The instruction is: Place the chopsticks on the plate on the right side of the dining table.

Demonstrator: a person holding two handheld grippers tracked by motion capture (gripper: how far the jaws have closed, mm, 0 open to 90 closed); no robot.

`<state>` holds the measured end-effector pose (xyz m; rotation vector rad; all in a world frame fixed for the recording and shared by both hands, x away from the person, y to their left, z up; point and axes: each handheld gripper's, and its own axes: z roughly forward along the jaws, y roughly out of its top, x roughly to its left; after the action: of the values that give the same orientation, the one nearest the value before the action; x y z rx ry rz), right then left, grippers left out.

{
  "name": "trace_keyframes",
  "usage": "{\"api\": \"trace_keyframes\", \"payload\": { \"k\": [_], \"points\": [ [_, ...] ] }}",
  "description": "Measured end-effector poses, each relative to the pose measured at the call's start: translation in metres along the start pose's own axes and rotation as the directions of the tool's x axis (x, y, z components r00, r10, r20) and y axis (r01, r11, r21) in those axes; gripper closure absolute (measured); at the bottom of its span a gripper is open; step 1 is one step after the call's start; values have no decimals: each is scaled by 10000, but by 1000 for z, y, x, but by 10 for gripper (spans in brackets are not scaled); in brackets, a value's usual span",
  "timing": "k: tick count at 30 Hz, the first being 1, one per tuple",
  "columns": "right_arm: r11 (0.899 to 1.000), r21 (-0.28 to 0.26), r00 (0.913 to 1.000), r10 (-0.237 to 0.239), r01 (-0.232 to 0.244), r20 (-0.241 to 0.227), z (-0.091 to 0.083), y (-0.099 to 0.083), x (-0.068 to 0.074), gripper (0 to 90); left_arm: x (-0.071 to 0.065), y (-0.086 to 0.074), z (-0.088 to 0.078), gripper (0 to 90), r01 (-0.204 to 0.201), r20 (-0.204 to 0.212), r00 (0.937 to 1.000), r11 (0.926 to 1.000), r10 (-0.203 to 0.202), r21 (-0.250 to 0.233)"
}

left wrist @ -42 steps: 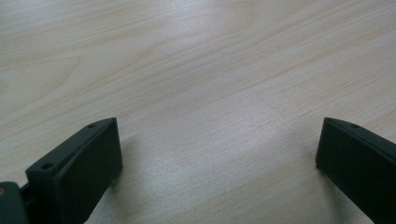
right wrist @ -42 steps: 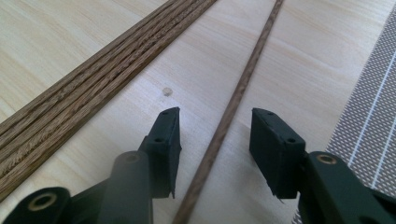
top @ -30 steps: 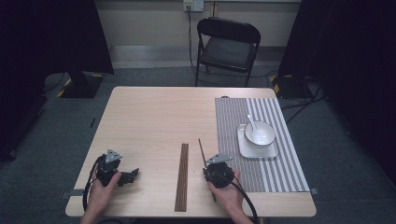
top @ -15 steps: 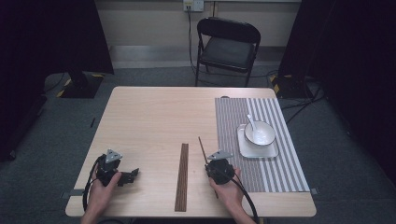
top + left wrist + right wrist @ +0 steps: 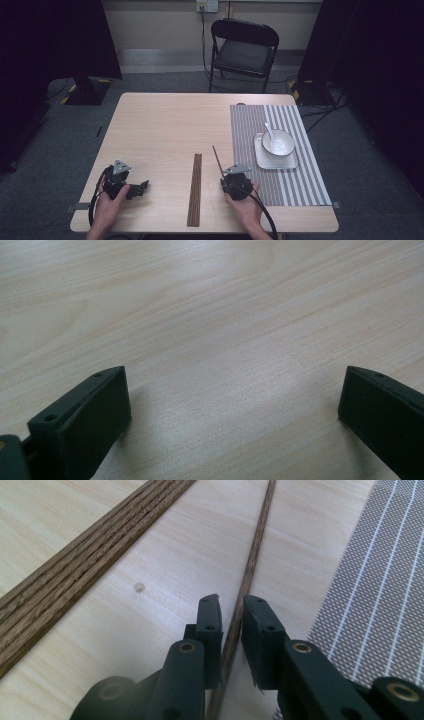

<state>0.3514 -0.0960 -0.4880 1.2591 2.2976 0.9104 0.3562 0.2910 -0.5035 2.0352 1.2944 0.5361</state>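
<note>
From the high view, the single chopstick (image 5: 218, 159) lies on the table (image 5: 160, 130) between the chopstick bundle (image 5: 194, 189) and the striped placemat (image 5: 280, 150), its near end in the right claw (image 5: 224, 176); the left claw (image 5: 145, 186) rests apart. In the left gripper view that claw (image 5: 235, 405) is spread over bare wood. In the right gripper view the right claw (image 5: 231, 605), whose jaws have just been opening a touch, pinches the stick loosely, so I would square the pads and firm the grip before lifting.

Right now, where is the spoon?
In the high view, the spoon rests in the white bowl on the square plate, on the striped mat at the table's right side.
</note>
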Motion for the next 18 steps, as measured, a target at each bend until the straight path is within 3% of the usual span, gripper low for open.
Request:
{"api": "trace_keyframes", "payload": {
  "k": [6,18],
  "points": [
    [10000,11,9999,-97,97,52,0,1,2,835,0,0,0,0,-4,0,10000,10000,4,1],
    [9995,-35,9991,320,-320,273,9,9,-5,846,0,0,0,0,-2,1,10000,10000,2,3]
  ]
}}
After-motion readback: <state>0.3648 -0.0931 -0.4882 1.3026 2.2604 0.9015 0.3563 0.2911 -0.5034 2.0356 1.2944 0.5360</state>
